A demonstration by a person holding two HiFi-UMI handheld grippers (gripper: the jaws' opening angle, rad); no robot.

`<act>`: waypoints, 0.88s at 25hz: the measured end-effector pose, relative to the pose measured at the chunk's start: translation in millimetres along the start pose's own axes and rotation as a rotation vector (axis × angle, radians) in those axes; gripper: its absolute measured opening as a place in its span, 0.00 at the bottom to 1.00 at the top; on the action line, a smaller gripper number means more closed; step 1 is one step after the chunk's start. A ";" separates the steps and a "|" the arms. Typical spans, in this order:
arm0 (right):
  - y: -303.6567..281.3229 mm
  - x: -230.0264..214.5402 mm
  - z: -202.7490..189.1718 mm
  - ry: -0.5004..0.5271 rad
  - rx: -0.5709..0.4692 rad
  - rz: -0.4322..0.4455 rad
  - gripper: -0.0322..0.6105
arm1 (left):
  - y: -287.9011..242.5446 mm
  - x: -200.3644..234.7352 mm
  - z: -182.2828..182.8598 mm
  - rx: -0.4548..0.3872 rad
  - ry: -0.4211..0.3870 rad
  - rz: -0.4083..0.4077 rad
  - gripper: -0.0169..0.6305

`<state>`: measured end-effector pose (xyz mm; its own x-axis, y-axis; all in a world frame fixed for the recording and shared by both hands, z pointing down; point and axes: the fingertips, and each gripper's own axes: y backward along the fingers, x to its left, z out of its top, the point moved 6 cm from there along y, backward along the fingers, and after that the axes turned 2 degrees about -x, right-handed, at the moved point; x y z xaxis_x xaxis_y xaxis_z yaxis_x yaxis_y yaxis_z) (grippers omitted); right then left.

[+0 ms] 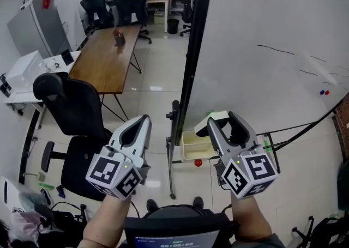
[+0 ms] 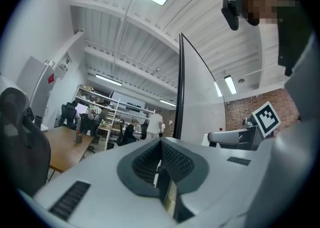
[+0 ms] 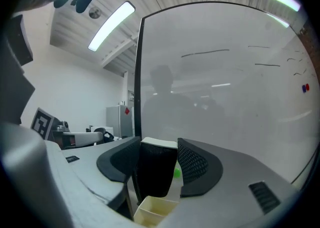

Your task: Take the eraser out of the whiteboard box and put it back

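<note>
My right gripper (image 1: 222, 122) is shut on the eraser (image 1: 214, 116), a black block with a white back, and holds it just above the cream whiteboard box (image 1: 192, 146) fixed low on the board's stand. In the right gripper view the eraser (image 3: 156, 172) stands upright between the jaws of this gripper (image 3: 159, 158), with the box (image 3: 150, 212) right beneath it and the whiteboard (image 3: 225, 101) behind. My left gripper (image 1: 143, 122) hovers to the left of the stand, apart from the box. Its jaws (image 2: 161, 168) are pressed together with nothing in them.
The whiteboard (image 1: 262, 50) has a black frame post (image 1: 192, 61) and a few pen marks. A red ball (image 1: 198, 162) lies on the floor under the box. A black office chair (image 1: 76, 116) stands at the left, with a wooden table (image 1: 106, 56) beyond it. People sit at desks far back.
</note>
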<state>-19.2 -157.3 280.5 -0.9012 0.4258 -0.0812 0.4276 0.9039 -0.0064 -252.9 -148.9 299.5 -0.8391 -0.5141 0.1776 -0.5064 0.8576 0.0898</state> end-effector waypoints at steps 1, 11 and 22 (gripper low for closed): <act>3.3 -0.2 7.2 0.001 -0.015 0.008 0.45 | 0.2 -3.1 6.4 -0.014 -0.003 -0.005 0.07; 30.2 -9.2 36.1 0.011 -0.067 0.040 0.45 | 0.0 -33.3 29.1 -0.047 -0.039 -0.028 0.07; 41.0 -12.5 41.0 0.018 -0.075 0.053 0.45 | -0.1 -50.0 32.3 -0.044 -0.065 -0.066 0.07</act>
<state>12.5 -127.2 240.4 -0.8791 0.4728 -0.0611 0.4685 0.8805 0.0726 -217.3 -123.8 259.0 -0.8161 -0.5680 0.1064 -0.5529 0.8210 0.1421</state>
